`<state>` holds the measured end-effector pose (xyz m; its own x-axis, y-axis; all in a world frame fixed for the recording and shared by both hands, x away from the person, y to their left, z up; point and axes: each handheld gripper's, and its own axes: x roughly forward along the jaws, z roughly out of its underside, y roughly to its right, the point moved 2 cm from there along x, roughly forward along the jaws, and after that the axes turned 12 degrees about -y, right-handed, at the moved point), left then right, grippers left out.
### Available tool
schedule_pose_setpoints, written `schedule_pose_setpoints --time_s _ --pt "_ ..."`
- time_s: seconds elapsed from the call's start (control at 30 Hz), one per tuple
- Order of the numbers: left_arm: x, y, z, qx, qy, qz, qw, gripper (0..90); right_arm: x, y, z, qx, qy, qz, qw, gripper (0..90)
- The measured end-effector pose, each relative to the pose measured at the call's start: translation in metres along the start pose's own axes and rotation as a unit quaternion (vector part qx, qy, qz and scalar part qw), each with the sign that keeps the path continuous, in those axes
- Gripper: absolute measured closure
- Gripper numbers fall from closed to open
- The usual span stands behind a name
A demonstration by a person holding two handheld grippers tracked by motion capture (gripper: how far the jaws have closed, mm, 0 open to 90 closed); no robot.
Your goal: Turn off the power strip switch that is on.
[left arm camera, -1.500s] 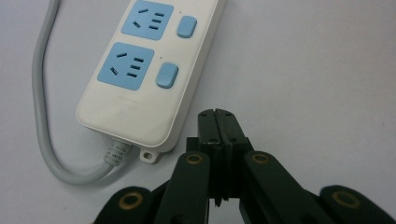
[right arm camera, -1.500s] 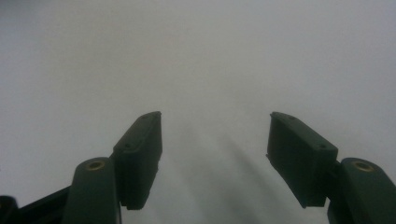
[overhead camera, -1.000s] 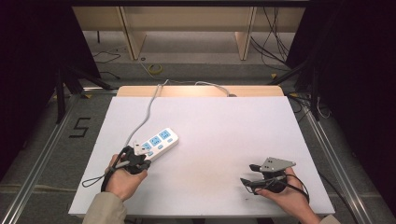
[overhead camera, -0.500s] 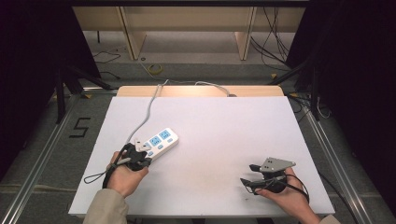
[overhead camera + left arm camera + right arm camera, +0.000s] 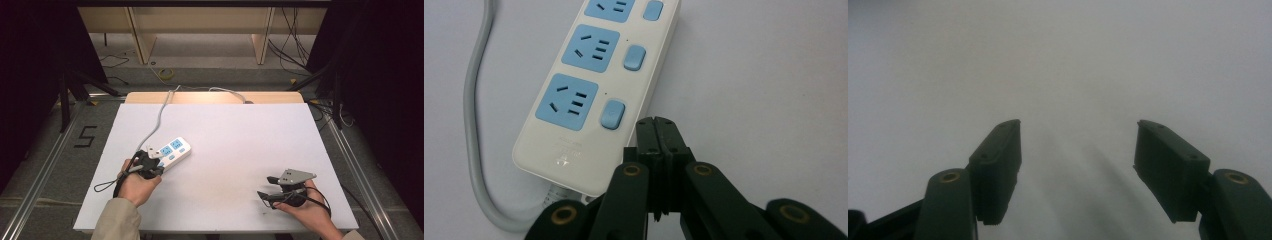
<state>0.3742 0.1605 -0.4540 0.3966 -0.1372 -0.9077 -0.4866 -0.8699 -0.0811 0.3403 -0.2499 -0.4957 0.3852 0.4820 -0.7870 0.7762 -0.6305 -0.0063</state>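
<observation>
Your left claw is clenched with its jaws pressed together on nothing, its tip just beside the near end of the power strip, close to the nearest blue switch. The power strip lies flat on the white bench, toward the left edge, with its grey cord running off to the far edge. Your right claw sits near the bench's near right corner, released, jaws wide apart over bare surface.
</observation>
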Motion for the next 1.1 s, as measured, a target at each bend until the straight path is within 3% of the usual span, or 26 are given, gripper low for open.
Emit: schedule_pose_setpoints --time_s 1.1 --pt "0.005 0.0 -0.019 0.007 -0.008 0.0 0.9999 89.9 0.0 0.001 0.001 0.002 0.0 -0.002 1.0 35.8"
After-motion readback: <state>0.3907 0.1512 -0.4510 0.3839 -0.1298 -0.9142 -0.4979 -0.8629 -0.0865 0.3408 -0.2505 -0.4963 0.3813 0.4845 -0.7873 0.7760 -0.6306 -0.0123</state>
